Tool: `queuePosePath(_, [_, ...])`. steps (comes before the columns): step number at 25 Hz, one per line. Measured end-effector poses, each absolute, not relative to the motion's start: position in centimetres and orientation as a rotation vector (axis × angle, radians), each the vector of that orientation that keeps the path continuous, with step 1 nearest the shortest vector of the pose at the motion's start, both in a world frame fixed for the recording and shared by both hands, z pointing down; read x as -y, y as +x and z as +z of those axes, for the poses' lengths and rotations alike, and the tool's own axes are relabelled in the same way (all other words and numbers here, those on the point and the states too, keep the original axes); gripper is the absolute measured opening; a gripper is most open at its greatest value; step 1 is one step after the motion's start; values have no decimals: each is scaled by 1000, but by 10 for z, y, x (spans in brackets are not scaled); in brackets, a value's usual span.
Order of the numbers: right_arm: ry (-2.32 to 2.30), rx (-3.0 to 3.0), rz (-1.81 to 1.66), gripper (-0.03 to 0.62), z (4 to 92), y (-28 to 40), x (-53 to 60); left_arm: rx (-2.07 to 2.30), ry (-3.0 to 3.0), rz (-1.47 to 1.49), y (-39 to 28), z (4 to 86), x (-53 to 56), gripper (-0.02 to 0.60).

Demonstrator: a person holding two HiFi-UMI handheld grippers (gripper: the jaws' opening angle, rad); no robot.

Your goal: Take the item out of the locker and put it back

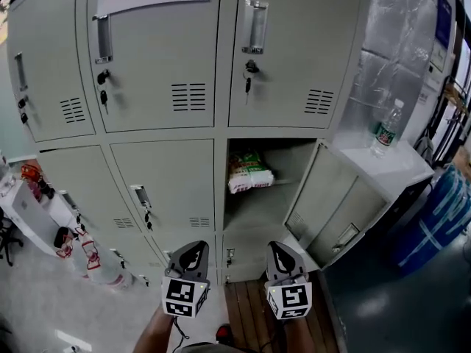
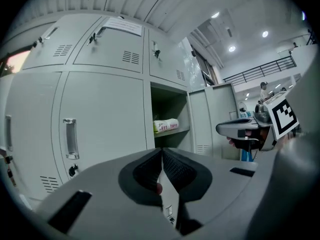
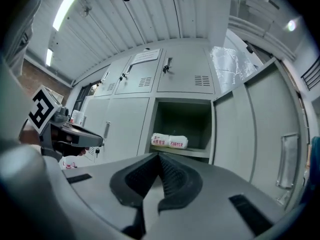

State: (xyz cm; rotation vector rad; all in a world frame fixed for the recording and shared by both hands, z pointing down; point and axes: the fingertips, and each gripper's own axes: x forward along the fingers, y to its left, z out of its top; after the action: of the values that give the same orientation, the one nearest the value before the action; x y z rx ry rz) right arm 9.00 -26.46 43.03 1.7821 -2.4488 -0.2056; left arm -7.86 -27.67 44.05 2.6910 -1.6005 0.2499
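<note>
A white packet with red and green print [image 1: 249,171] lies on the shelf inside the open locker [image 1: 294,157]; it also shows as the packet [image 2: 165,125] in the left gripper view and the packet [image 3: 169,141] in the right gripper view. The locker door [image 1: 331,204] swings out to the right. My left gripper [image 1: 193,255] and right gripper [image 1: 282,254] hang side by side in front of the lockers, well short of the open compartment. Both are shut, jaws meeting at the tips, nothing held: left gripper [image 2: 161,154], right gripper [image 3: 159,156].
Closed grey locker doors [image 1: 162,57] with handles and keys surround the open one. A water bottle [image 1: 387,129] stands on a white top at the right. A blue bin [image 1: 441,219] sits at the far right. A cluttered white cart [image 1: 37,212] is at the left.
</note>
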Motion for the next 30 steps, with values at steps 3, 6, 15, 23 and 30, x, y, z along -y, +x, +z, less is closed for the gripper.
queuePosePath(3, [1744, 2402, -302, 14, 428, 84, 293, 1613, 2679, 256, -83, 445, 297, 29])
queuePosePath(6, [1694, 2320, -455, 21, 423, 81, 318, 1609, 2666, 259, -86, 449, 310, 29])
queuePosePath(15, [1497, 2060, -747, 228, 415, 71, 381, 1636, 2624, 264, -100, 461, 332, 29])
queuePosePath(23, [1409, 1892, -882, 349, 411, 60, 435, 1681, 2584, 254, -115, 461, 343, 29])
queuePosePath(30, [1330, 1807, -954, 359, 417, 48, 470, 1712, 2547, 257, -127, 465, 349, 29])
